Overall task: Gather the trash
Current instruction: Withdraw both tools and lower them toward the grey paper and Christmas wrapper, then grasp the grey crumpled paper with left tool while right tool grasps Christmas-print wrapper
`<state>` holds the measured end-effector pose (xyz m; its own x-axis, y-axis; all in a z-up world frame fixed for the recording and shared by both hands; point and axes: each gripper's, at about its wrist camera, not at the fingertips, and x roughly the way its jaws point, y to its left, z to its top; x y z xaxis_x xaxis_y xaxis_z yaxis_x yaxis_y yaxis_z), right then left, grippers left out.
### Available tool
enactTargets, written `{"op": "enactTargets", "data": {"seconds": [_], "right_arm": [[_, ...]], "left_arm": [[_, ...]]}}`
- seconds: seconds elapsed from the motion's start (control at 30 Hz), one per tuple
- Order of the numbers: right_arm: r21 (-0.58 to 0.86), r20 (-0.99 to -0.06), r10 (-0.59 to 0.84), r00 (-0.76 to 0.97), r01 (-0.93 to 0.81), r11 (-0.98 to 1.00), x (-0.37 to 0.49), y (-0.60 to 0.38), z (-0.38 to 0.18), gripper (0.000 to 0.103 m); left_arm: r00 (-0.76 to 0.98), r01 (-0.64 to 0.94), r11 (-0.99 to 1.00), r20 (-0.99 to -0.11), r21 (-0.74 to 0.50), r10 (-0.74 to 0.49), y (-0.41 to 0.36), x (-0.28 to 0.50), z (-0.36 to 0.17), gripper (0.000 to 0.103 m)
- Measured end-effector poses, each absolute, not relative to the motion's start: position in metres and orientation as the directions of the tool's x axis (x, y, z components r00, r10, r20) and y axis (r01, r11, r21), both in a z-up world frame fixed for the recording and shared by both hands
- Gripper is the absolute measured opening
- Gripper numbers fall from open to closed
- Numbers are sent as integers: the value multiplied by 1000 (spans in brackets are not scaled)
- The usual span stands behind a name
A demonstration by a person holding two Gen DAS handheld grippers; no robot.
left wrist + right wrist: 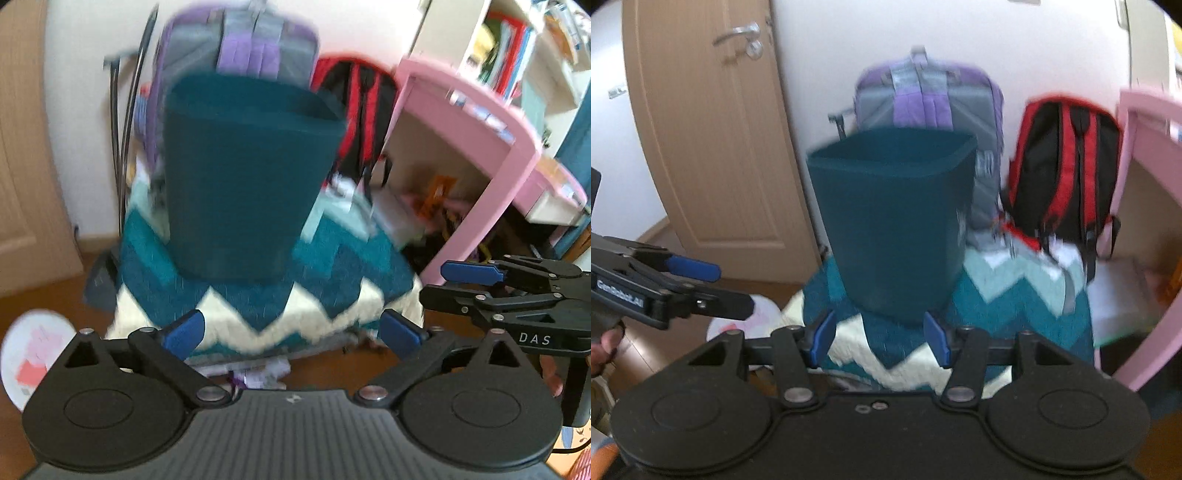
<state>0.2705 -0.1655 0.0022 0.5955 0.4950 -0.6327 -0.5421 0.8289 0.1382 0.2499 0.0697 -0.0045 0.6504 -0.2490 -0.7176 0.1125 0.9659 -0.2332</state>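
From the left wrist, the dark teal plastic waste bin [243, 177] stands upright on a folded teal, pale blue and cream zigzag blanket [258, 295], straight ahead of the left gripper [291, 332] and beyond its blue-padded fingertips [184, 332]. The jaws are spread wide with nothing between them, only blanket showing in the gap. The right gripper [476, 273] reaches in from the right edge, level with the bin's base and apart from it, its jaws parted. Behind the bin a purple and grey backpack [243, 48] and a red and black backpack [354, 96] stand by the white wall; a pink desk [480, 122] closes off the right side. Brown floor lies open to the left, where a round white plate-like disc [33, 354] is cut off by the gripper body. The whole view is motion-blurred, and the inside of the bin cannot be seen.

From the right wrist, the bin [894, 221] again sits just beyond the right gripper [882, 336], whose blue pads stand partly open and empty, roughly as wide as the bin's base. The left gripper [716, 284] enters from the left, well clear of the bin, with a person's fingers [605, 343] below it. A beige door [713, 140] stands left of the bin; the backpacks [1067, 166] crowd the back and right. Edges are smeared by blur.
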Motion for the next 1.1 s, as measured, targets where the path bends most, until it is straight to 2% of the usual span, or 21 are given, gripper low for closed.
{"op": "enactTargets", "data": {"seconds": [0.3,0.5,0.67,0.87,1.1], "right_arm": [[305,-804,447,392,-373,876,309,-166,-152,53],[313,-879,388,277,-277,908,328,-159,-241,53],[327,-908,372,193,-229,917,347,-148,-299,53],[318,-930,349,117,-224,921,364,-119,-356,53],[301,-946,318,58,-205,931,385,-92,-417,53]], "left_arm": [[467,20,979,-864,-201,-187,82,283,-156,102],[331,20,984,-927,-179,-176,90,300,-247,102],[250,30,984,-951,-178,-180,98,312,-312,102],[207,147,979,-964,-141,-170,99,314,-377,101],[154,185,971,-971,-151,-181,107,312,-447,101]]}}
